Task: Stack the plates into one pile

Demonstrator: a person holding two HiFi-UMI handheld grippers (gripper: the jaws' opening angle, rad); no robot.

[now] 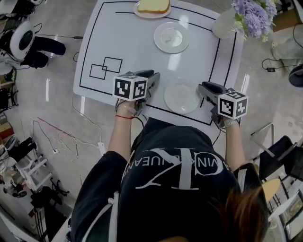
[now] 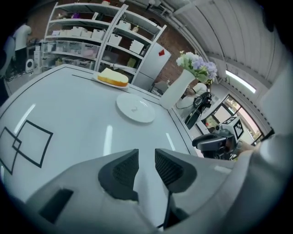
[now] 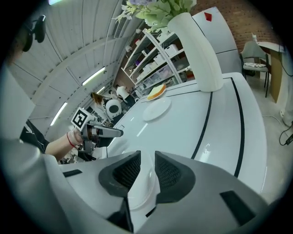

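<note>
Right gripper view shows the right tongs (image 3: 147,160) parted over the near plate (image 3: 142,188), gripping nothing, and the left tongs (image 2: 146,159) parted and empty, so a shallow bite on the rim could slip.

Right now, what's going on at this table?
A person holds a two-jaw gripper in each hand over a white table. The left gripper and right gripper flank the near plate. Both have their jaws apart and grip nothing, though that plate shows in the gap between the right one's jaws. Nothing is stacked yet: a second plate lies mid-table, and a third plate at the far edge carries a yellow slab. A vase of flowers stands at the far right.
</note>
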